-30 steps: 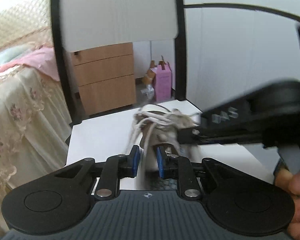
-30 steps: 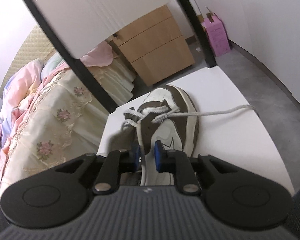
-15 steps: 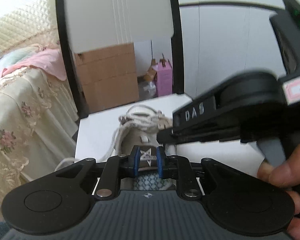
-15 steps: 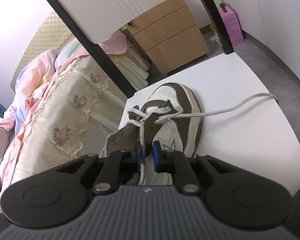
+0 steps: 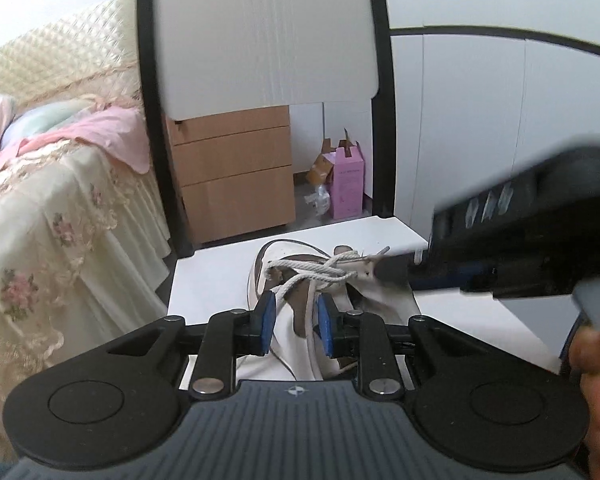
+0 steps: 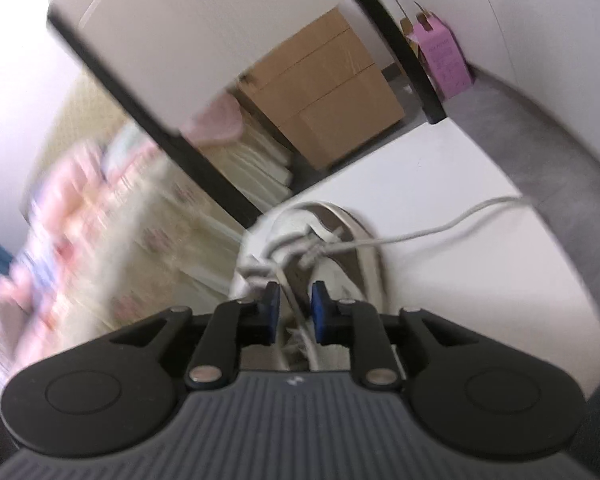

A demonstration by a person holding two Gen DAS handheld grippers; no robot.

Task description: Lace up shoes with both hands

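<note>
Sneaker (image 5: 300,280), white and brown, lies ahead of both grippers. Left gripper (image 5: 296,322) and right gripper (image 6: 294,312) are both opening, a lace strand (image 6: 300,320) loose between the right's pads.

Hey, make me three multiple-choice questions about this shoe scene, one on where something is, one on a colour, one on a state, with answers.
1. Where does the shoe rest?
A. on the white table
B. on the bed
C. on the floor

2. What colour is the carton on the floor by the wall?
A. green
B. pink
C. black

3. How do the laces look?
A. removed from the shoe
B. tied in a neat bow
C. partly threaded, with one loose end trailing across the table

Answers:
1 A, both views show the shoe on the white tabletop.
2 B, the open carton beside the drawer unit is pink.
3 C, the right wrist view shows laces crossed over the tongue and one long end running off to the right.
</note>
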